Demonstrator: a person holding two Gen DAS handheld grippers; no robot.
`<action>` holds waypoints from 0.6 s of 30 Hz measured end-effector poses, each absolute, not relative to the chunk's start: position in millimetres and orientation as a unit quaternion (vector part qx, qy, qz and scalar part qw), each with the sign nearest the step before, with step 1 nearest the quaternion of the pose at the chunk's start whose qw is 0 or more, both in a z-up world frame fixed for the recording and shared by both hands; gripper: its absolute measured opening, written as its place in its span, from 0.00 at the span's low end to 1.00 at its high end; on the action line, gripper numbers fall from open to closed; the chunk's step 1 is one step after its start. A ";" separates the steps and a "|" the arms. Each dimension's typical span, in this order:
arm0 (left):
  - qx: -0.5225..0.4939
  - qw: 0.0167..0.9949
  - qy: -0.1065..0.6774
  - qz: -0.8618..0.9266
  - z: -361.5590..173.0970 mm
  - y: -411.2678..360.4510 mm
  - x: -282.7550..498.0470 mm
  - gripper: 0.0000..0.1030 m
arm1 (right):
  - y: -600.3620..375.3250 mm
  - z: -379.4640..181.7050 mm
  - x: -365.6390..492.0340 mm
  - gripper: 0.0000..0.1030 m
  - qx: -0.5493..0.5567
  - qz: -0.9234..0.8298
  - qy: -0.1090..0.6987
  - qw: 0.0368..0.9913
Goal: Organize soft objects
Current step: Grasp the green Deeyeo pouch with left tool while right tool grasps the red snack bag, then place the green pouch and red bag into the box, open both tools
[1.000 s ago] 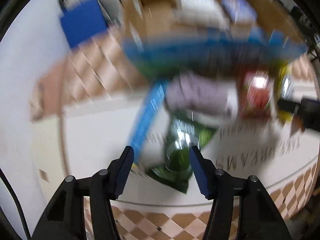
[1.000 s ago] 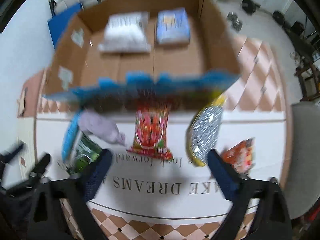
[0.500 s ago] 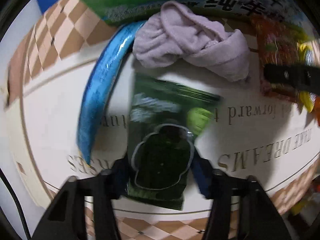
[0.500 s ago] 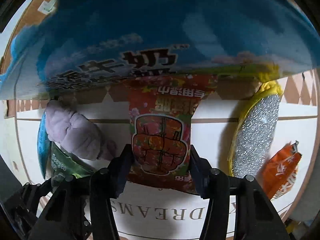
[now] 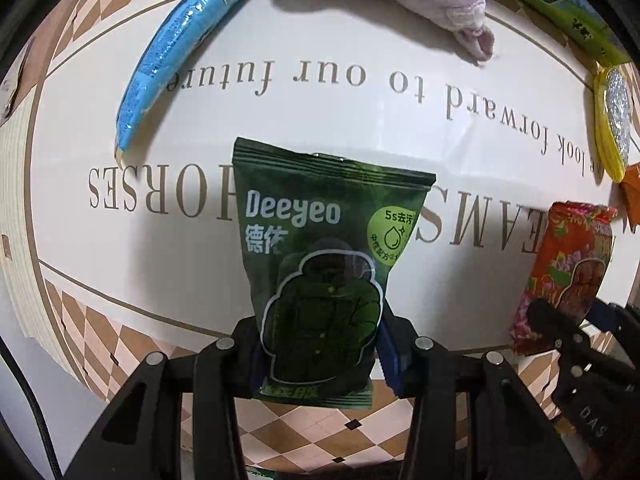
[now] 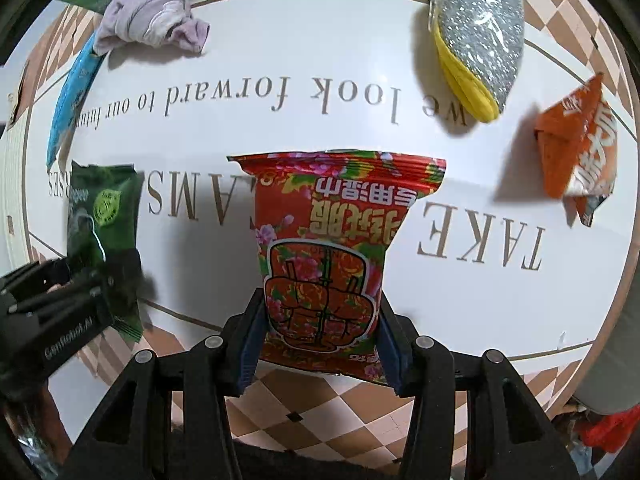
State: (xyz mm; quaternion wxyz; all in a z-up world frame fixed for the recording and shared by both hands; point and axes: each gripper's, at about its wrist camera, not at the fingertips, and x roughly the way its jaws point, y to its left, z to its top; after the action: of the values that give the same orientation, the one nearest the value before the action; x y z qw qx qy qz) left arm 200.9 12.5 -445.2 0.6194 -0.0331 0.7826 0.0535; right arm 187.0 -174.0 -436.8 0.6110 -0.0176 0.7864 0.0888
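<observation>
My left gripper (image 5: pixel 318 354) is shut on a green Deeyeo packet (image 5: pixel 320 248), held by its lower end above the white printed mat (image 5: pixel 120 280). My right gripper (image 6: pixel 318 344) is shut on a red flowered packet (image 6: pixel 332 240), also lifted off the mat. Each packet shows in the other view: the red one in the left wrist view (image 5: pixel 564 264), the green one in the right wrist view (image 6: pixel 102 232). A lilac cloth (image 6: pixel 152 20), a blue packet (image 5: pixel 176 44), a yellow and silver sponge pad (image 6: pixel 480 40) and an orange packet (image 6: pixel 580 144) lie on the mat.
The edge of a large blue and green bag (image 5: pixel 560 4) shows at the far side of the mat. Brown checkered floor (image 6: pixel 320 400) lies under the mat's near edge. A grey surface (image 6: pixel 616 360) stands at the right.
Both grippers closed on their packets and lifted them back toward the mat's near edge. The cardboard box and big bag moved out of view.
</observation>
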 end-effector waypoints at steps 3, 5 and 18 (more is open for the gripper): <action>-0.022 0.620 0.783 0.050 -441.3 5.6 205.5 0.43 | -171.9 -436.2 184.6 0.51 -0.021 0.081 0.784 0.615; -0.023 0.619 0.783 0.049 -442.5 4.9 206.7 0.43 | -162.1 -437.5 184.4 0.52 -0.027 0.077 0.782 0.618; -0.036 0.627 0.778 0.020 -428.0 12.5 215.5 0.32 | -128.7 -423.5 182.2 0.47 -0.059 0.084 0.766 0.634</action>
State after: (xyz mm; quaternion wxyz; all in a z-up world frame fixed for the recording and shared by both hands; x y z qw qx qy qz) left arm 215.5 12.5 -428.0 0.6265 -0.0361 0.7783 0.0201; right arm 182.2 -128.7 -423.5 0.6344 -0.0587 0.7662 0.0838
